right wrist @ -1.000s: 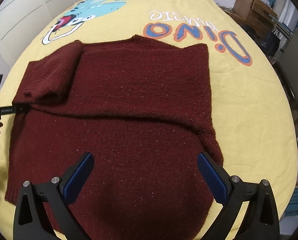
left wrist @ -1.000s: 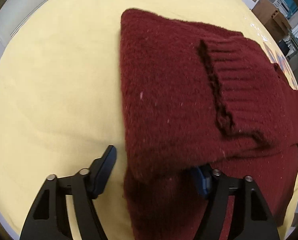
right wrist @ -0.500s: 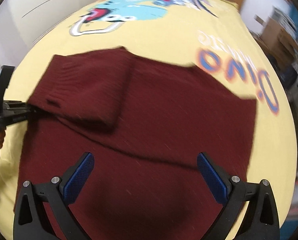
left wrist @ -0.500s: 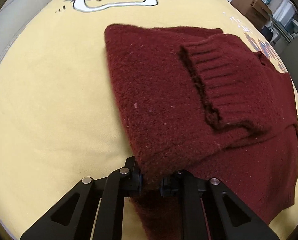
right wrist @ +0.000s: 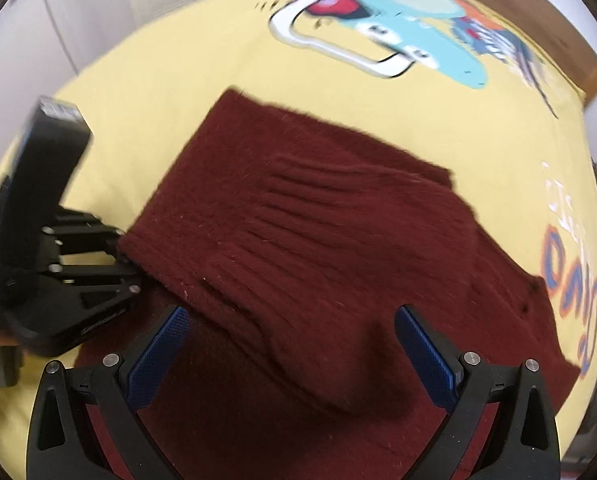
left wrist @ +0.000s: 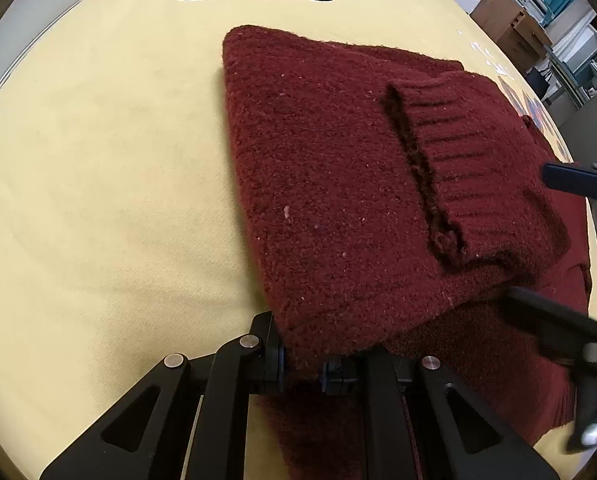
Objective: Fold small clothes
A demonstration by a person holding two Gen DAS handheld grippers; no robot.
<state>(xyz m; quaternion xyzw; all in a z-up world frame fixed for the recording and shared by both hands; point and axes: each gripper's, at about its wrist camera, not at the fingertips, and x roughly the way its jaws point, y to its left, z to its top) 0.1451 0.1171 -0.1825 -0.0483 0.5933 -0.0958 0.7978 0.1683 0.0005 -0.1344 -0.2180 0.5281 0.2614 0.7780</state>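
Observation:
A dark red knit sweater (left wrist: pixel 330 184) lies on a yellow printed sheet (left wrist: pixel 98 160). One sleeve is folded over the body, its ribbed cuff (left wrist: pixel 458 152) on top. My left gripper (left wrist: pixel 302 364) is shut on the sweater's folded edge near the sleeve. It shows at the left of the right wrist view (right wrist: pixel 128 272), still pinching that edge. My right gripper (right wrist: pixel 290 344) is open and empty, hovering over the sweater (right wrist: pixel 338 248) with the folded sleeve between its blue pads (right wrist: pixel 158 348). It shows blurred at the right of the left wrist view (left wrist: pixel 558 248).
The sheet carries a cartoon dinosaur print (right wrist: pixel 398 28) and orange-blue lettering (right wrist: pixel 570 272). Cardboard boxes and shelves (left wrist: pixel 514 20) stand beyond the far right edge. White cupboard doors (right wrist: pixel 58 12) are at the far left.
My left gripper has closed on the sweater's folded edge and holds it. My right gripper has swung left toward the folded sleeve, staying open.

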